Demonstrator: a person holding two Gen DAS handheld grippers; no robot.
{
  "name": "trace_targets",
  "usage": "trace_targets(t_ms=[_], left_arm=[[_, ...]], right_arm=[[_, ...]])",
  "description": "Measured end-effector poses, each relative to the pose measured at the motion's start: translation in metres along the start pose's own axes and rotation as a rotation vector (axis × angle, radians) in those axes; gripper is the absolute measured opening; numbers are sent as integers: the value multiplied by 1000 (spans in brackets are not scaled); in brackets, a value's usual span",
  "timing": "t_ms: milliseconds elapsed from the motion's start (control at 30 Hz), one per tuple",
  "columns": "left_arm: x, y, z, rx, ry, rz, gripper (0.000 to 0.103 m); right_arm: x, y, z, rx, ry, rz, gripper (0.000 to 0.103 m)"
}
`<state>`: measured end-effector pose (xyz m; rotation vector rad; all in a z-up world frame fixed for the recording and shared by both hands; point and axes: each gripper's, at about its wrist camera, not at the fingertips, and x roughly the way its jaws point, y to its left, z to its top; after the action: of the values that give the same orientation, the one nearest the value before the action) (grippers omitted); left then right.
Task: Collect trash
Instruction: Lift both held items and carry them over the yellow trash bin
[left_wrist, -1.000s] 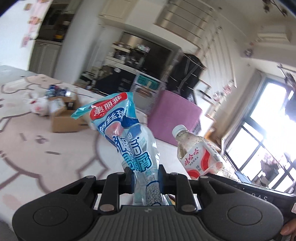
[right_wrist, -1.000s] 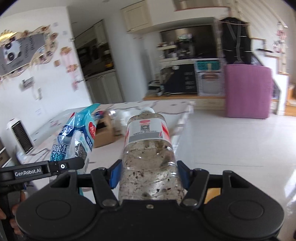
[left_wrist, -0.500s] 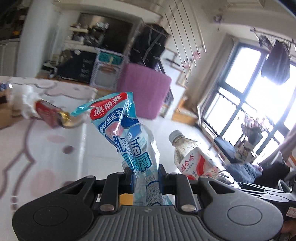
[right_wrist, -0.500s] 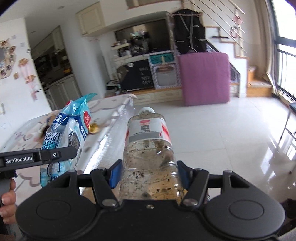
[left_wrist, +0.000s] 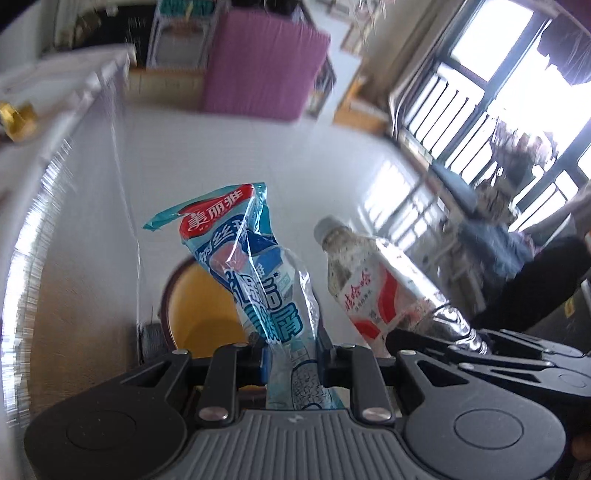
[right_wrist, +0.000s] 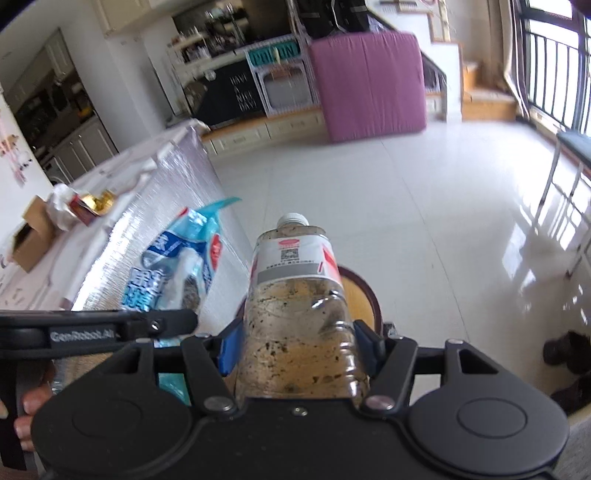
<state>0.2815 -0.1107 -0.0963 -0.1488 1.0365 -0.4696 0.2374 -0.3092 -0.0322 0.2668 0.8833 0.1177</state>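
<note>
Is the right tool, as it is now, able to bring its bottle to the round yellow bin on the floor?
Probably yes. The right tool holds the bottle just above the yellow bin, and nothing shows between them. The left tool with its blue wrapper is close beside, so the two may crowd.

You can read "GenRobot.AI" in white on the black arm of the left gripper (right_wrist: 173, 334), near left in the right wrist view. Blue wrapper (left_wrist: 255, 273) carries red-banner "美丽雅" plus larger blue characters, partly creased. Bottle (left_wrist: 373, 284) label shows red "娃哈哈"; its QR code (right_wrist: 290, 254) is too small to read.
</note>
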Motion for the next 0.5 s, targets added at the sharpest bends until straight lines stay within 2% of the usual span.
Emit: trace_targets(t_ms=[233,500], left_arm=[[73,23,8,-29,220,10,24],[134,45,32,-33,356,67,24]], right_arm=[[49,-20,-11,43,113,-1,63],[107,-36,-13,83,231,-2,63]])
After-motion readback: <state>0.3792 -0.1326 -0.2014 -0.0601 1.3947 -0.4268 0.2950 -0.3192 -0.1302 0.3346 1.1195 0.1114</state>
